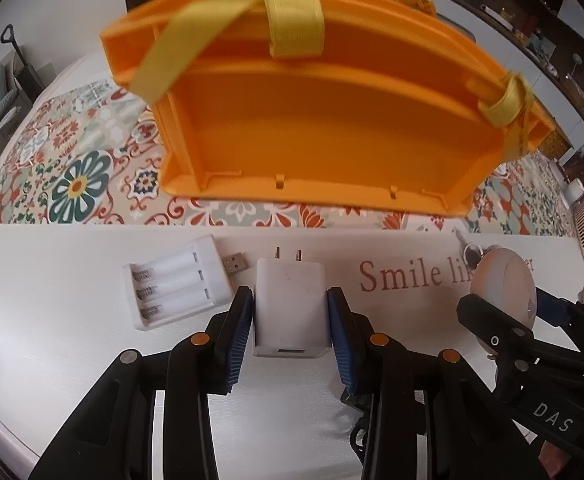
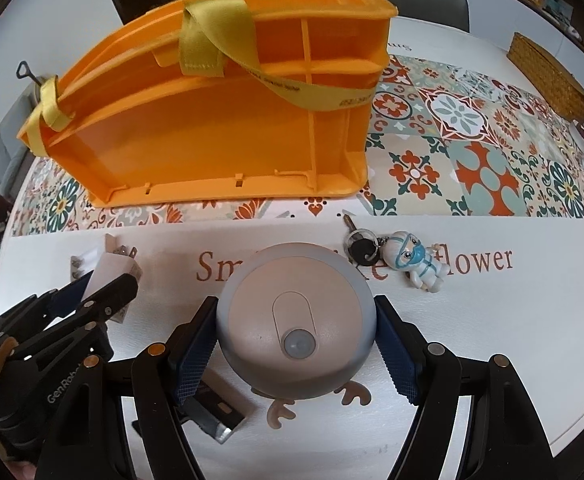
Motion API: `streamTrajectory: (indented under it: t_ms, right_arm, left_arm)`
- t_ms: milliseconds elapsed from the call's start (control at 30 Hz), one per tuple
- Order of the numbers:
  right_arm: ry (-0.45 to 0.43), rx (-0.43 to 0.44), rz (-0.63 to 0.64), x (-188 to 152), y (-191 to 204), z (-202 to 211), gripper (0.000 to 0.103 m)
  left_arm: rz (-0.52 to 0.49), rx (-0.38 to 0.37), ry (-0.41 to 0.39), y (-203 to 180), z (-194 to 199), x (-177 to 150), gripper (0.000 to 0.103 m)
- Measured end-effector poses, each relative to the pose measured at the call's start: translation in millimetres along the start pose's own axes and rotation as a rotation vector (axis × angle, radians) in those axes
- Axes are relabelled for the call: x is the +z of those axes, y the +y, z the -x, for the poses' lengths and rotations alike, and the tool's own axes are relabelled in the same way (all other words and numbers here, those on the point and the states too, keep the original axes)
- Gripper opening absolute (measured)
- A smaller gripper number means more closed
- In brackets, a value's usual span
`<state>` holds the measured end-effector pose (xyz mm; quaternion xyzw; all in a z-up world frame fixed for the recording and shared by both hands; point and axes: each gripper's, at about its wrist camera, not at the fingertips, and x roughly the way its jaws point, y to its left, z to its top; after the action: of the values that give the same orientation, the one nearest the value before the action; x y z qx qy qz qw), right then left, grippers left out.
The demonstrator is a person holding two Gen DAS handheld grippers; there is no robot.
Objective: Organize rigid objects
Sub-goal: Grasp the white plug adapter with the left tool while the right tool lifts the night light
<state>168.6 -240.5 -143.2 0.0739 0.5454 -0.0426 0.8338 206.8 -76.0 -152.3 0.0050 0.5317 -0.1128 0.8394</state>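
Two grippers: both are closed on objects above the white tabletop [image 1: 72,360].
Left gripper [image 1: 290,320]: its jaws are pressed against both sides of a white wall charger [image 1: 288,300], prongs pointing away.
Right gripper [image 2: 296,344]: its jaws are clamped on the sides of a round grey-and-pink sensor light [image 2: 296,320].
Orange bin [image 2: 212,120]: tipped on its side on the patterned cloth [image 2: 472,152], open face turned toward the grippers, yellow straps [image 2: 204,40] draped over it.
Battery holder [image 1: 176,280]: laid flat just left of the charger, a USB plug [image 1: 235,264] at its far end.
Keys with figurine [image 2: 416,258]: laid on the tabletop, right of the light.
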Motion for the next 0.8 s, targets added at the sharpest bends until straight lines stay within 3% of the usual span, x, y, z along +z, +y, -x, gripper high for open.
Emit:
streamTrajectory:
  t_ms: [800]
  right_arm:
    - [-0.16, 0.04, 0.036, 25.6, 19.7, 73.3, 0.075]
  left_arm:
    - [0.002, -0.022, -0.159, 4.7, 75.1, 23.6, 0.038]
